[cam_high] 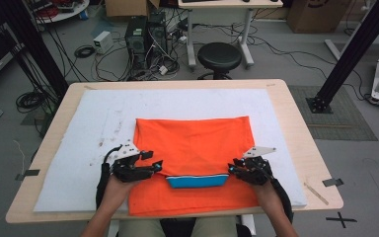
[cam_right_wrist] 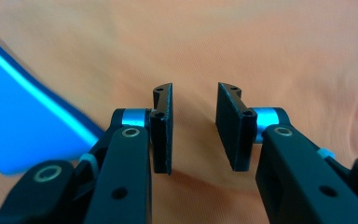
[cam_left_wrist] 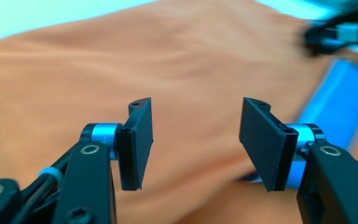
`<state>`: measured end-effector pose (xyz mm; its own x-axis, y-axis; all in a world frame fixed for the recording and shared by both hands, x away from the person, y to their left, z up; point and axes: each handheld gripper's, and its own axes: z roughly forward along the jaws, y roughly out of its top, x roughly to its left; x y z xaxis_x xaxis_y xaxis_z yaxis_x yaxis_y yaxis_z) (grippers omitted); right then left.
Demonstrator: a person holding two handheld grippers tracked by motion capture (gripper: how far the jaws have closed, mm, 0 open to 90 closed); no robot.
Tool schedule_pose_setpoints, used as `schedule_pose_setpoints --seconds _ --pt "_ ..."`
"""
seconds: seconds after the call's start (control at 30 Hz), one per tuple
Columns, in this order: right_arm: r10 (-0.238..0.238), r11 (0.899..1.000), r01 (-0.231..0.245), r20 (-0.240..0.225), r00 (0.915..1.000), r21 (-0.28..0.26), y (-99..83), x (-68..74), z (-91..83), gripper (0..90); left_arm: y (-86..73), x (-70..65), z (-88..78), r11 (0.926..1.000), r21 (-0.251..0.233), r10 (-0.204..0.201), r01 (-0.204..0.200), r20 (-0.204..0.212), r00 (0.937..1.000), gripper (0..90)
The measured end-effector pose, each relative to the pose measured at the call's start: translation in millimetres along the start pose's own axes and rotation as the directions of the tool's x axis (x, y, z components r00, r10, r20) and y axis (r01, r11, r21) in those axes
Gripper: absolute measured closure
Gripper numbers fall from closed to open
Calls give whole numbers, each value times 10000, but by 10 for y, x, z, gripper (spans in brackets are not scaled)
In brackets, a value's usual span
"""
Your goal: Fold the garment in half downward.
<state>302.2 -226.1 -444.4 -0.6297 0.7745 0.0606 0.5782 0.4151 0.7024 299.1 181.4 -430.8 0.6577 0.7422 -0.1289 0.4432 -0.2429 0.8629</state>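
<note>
Nearest to me, my left claw (cam_high: 154,165) sits at the left edge of the orange garment (cam_high: 197,143), its jaws spread with nothing between them; in the left gripper view the pads (cam_left_wrist: 137,140) stand apart over bare orange cloth. My right claw (cam_high: 233,165) sits at the right edge, jaws narrower but also parted and pinching nothing, cloth showing through the gap in the right gripper view.

Between the two claws lies the blue collar band (cam_high: 197,180), its long axis running left to right across the bench (cam_high: 296,106), one end near each claw. It sits toward the near hem of the garment, so each claw points inward at its own end of the band. I judge both hands about equally close to it.

Beyond that the orange cloth spreads flat away from me over the white pad (cam_high: 94,123), its far edge straight and parallel to the band.
</note>
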Motion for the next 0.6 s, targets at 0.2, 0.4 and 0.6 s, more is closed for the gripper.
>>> schedule_pose_setpoints --seconds 0.2,0.4,0.6 --pt "1085 9895 -1081 -7 9941 -957 -141 -164 -227 652 -175 139 -140 9964 -32 -841 846 -1521 9848 449" --pt "912 9957 -875 1633 9823 -300 -195 -225 -281 640 -285 194 -165 9910 418 -1197 1274 -1536 9809 482" --pt "726 9971 -755 2120 9746 54 -213 -204 -209 637 -310 144 -137 9924 749 -854 978 -1542 9843 577"
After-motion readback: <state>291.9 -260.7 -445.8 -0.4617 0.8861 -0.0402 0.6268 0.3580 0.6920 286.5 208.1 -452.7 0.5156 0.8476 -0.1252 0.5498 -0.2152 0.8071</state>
